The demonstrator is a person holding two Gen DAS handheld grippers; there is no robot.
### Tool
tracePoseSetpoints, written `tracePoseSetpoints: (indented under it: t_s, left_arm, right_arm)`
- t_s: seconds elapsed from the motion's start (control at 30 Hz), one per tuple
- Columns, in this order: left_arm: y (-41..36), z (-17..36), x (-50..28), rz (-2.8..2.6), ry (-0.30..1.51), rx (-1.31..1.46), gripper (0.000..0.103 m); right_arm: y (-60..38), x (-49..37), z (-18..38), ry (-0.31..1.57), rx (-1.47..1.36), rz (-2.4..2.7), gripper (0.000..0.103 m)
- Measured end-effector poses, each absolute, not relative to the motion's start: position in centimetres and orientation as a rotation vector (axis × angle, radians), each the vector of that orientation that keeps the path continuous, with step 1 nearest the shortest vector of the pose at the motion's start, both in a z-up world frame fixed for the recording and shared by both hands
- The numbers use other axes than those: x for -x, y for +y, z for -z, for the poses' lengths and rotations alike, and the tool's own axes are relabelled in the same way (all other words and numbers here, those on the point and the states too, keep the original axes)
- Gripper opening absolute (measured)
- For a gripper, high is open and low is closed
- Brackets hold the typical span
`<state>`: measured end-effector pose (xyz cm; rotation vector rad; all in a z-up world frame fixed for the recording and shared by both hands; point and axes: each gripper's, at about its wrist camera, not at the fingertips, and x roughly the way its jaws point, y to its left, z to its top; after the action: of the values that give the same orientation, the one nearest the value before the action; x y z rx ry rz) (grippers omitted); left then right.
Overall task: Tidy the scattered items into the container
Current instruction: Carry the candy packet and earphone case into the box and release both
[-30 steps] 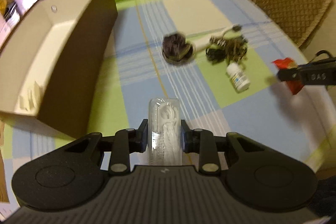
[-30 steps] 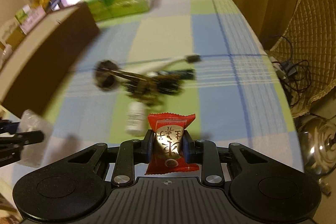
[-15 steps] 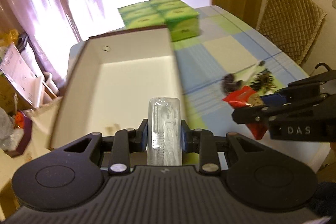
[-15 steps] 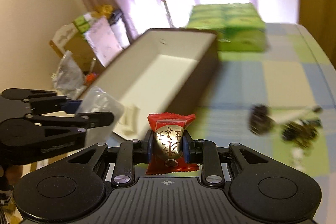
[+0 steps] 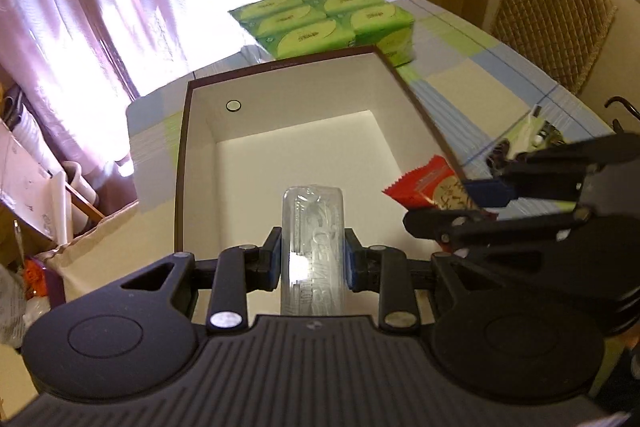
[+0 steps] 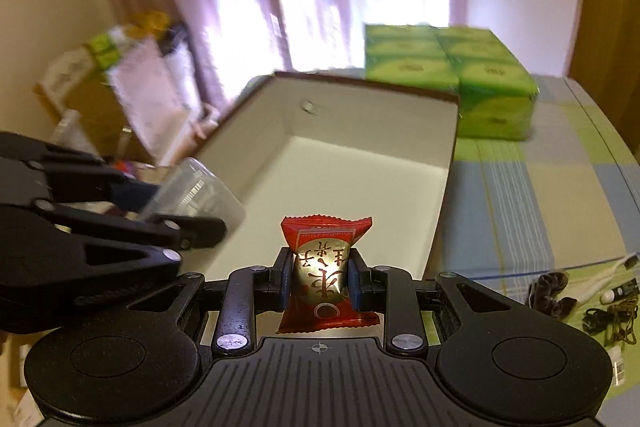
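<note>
The left gripper (image 5: 311, 259) is clamped on a clear plastic case (image 5: 312, 247), its blue-padded fingers (image 5: 273, 259) pressing in from both sides, and it hangs over the near end of an open box (image 5: 280, 99) with white walls and a dark brown rim. The box floor looks bare where it shows. To the right in this left wrist view, the right gripper (image 5: 472, 203) reaches in over the box's right wall, holding a red candy packet (image 5: 424, 185) above the rim. Beyond the far end of the box sits a pack of green tissue boxes (image 5: 324, 19) on the checked tablecloth (image 5: 480, 87), and further right a small tangle of items (image 5: 528, 135) lies on the cloth, half hidden behind the right gripper. From the right wrist view, the right gripper (image 6: 319, 285) is shut tight on the red candy packet (image 6: 324, 271), gold face up, just at the near edge of the box (image 6: 360, 131). The left gripper (image 6: 192, 215) comes in from the left with the clear plastic case (image 6: 196, 195) tilted over the box's left wall. The green tissue boxes (image 6: 448, 79) stand at the far end, touching or just beside the box. At the far right, a dark hair tie, cords and a white stick-like thing form the small tangle of items (image 6: 584, 299) on the tablecloth (image 6: 540, 187), well apart from the box.
</note>
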<state>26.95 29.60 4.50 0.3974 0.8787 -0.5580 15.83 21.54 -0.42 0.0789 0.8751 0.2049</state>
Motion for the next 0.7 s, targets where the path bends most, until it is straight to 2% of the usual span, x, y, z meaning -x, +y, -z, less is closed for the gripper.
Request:
tracePoseSetpoints:
  t_s: [0.33,0.7]
  left_arm:
    - [28.4,0.7,-33.6,0.574,0.954,-0.423,0.025]
    - [28.2,4.1,-36.0,0.572,1.013,-0.451,0.025]
  right_arm:
    - [21.4,-22.2,4.2,0.986,-0.069,-0.058,0.03]
    - [22.3,-23.9,5.1,0.969,0.111,-0.049,0.03]
